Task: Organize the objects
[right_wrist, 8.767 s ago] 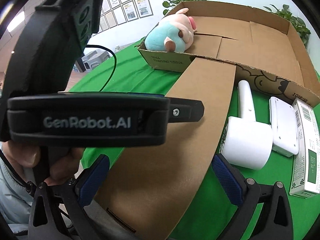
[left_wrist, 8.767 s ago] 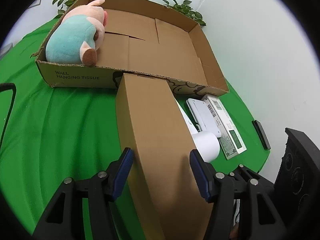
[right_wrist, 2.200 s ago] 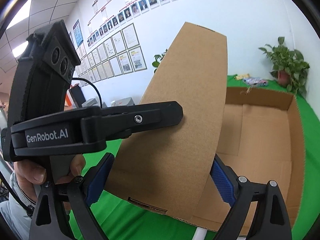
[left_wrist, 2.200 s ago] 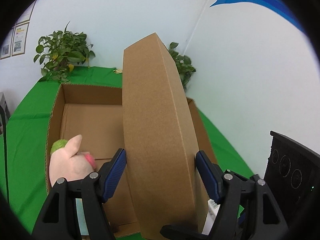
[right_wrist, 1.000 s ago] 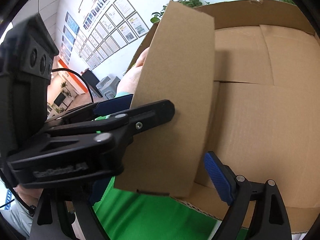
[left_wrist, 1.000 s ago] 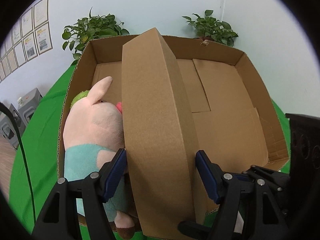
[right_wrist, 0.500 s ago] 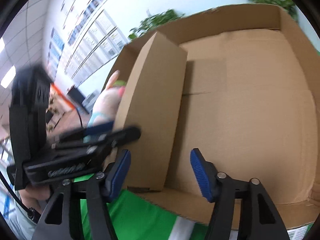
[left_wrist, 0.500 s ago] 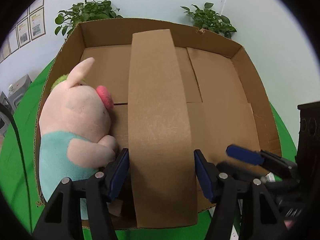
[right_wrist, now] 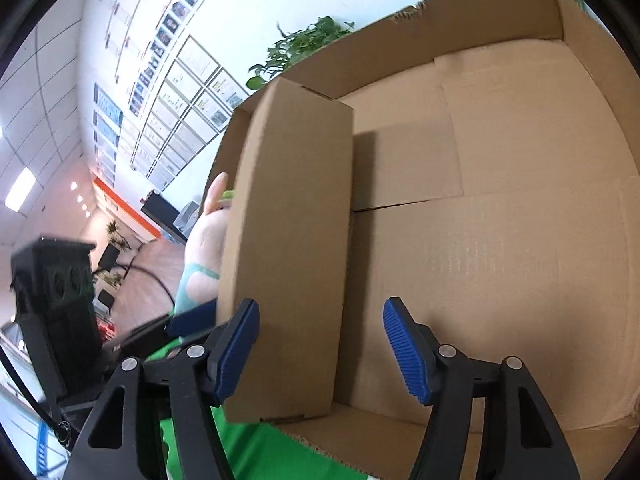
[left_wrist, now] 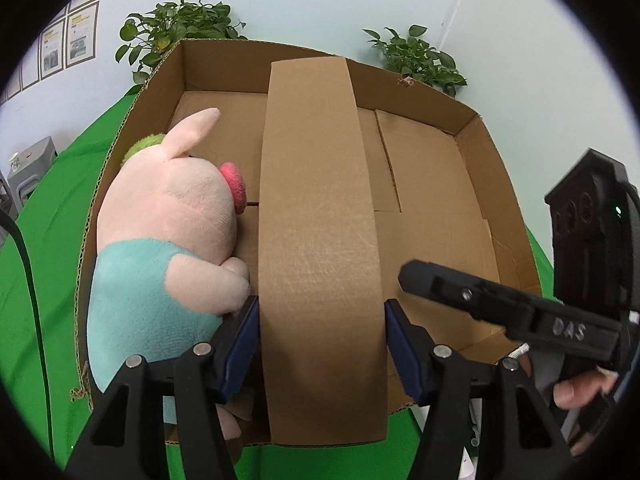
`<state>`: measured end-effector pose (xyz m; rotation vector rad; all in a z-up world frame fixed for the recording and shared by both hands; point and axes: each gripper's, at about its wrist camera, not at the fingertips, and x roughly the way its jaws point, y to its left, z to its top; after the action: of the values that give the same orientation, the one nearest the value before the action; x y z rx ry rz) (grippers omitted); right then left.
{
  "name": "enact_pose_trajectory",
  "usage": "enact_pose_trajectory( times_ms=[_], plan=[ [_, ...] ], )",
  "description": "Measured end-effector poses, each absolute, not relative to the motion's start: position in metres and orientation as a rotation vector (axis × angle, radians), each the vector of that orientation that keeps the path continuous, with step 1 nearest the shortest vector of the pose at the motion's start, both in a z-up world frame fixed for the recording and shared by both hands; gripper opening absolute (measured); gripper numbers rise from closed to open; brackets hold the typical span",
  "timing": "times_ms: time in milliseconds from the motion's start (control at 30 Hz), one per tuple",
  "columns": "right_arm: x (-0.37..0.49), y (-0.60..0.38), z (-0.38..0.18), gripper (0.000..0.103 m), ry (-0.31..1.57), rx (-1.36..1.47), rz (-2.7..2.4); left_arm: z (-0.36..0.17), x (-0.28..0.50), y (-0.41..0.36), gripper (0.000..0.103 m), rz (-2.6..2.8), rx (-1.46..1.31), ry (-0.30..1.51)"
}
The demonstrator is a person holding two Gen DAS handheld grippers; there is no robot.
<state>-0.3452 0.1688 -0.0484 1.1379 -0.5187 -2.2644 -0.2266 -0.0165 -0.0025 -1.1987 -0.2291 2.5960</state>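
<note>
A long, narrow brown carton (left_wrist: 320,240) lies along the middle of a big open cardboard box (left_wrist: 472,184). My left gripper (left_wrist: 322,344) is shut on the carton's near end, blue pads against both sides. A pink plush pig in a teal shirt (left_wrist: 168,240) lies in the box, pressed against the carton's left side. My right gripper (right_wrist: 320,344) is open and holds nothing, just right of the carton (right_wrist: 288,248), over the box's near wall (right_wrist: 360,440). The pig (right_wrist: 208,236) peeks out behind the carton there.
The box sits on a green cloth (left_wrist: 48,248). Potted plants (left_wrist: 176,28) stand behind it against a white wall. A black cable (left_wrist: 28,280) runs over the cloth at the left. The right half of the box floor (right_wrist: 500,260) is bare.
The carton has been lowered from upright to flat in the box beside the pig. My right gripper has let go of it and drawn back to the right. My left gripper still grips it.
</note>
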Motion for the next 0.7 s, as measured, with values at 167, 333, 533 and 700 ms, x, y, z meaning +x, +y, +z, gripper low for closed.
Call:
enact_pose_trajectory(
  times_ms=[167,333,533,700],
  plan=[
    [-0.352,0.159,-0.051,0.061,-0.417,1.19,-2.305,-0.002,-0.226,-0.02,0.06,2.583,-1.185,-0.253],
    [-0.347,0.151,-0.066,0.041,-0.324,1.247,-2.293,-0.001,-0.226,-0.021,0.06,2.573,-1.173,-0.257],
    [-0.35,0.132,-0.08,0.028,-0.291,1.289,-2.255,0.004,-0.221,-0.024,0.057,2.529,-1.158,-0.292],
    [-0.349,0.121,-0.085,0.028,-0.276,1.292,-2.262,0.0,-0.221,-0.031,0.032,2.572,-1.204,-0.254]
  ],
)
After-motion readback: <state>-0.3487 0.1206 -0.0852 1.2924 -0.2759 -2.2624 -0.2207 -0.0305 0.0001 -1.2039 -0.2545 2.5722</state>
